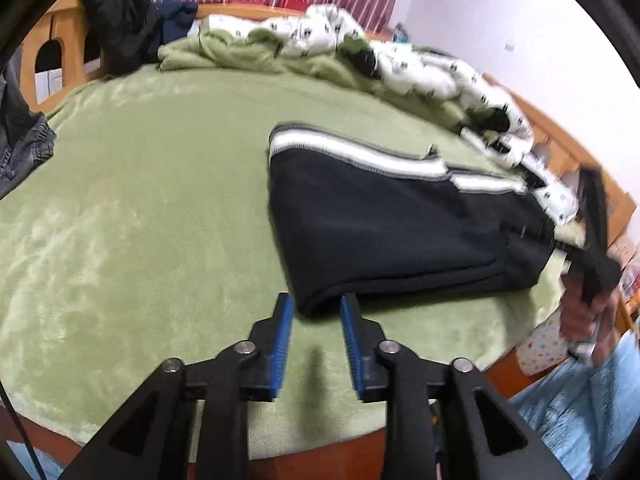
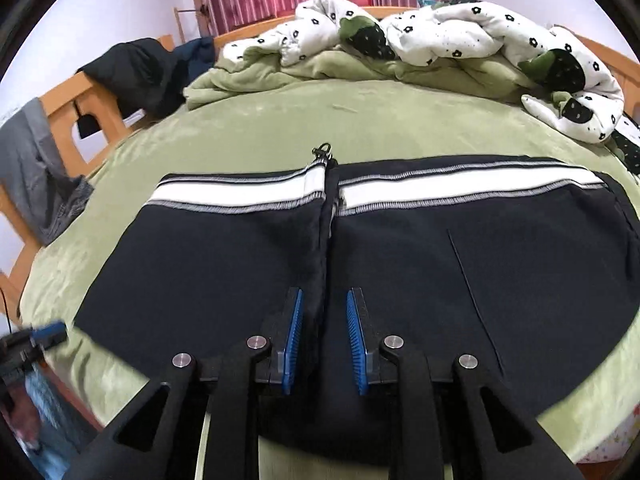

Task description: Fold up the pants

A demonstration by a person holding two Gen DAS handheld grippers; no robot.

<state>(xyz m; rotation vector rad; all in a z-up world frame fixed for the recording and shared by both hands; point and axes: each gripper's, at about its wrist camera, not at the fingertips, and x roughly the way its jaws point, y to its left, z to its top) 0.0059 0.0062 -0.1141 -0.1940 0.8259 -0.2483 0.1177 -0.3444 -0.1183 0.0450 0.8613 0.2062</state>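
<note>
A: dark navy fleece pants with white side stripes point(image 2: 248, 264) lie flat mid-frame on the green plush bed cover point(image 2: 248, 120); stripes run along the far edge, doubled layers, looks already folded once; matches the left view, where the near-left end is a rounded fold.

B: claws?

A: right gripper point(image 2: 325, 316) jaws apart, nothing held, hovering over the centre ridge at lower centre; probably lining up a pinch there; left gripper point(image 1: 316, 322) jaws apart too, tips straddling the folded corner at lower centre, not clamped.

B: fabric?

A: thick, soft, matte; should hold a crease poorly; cover is fuzzy, likely grippy.

B: surroundings?

A: white flower-print duvet point(image 2: 440, 40) bunched along the top; wooden bed frame point(image 2: 64, 100) upper left.
</note>
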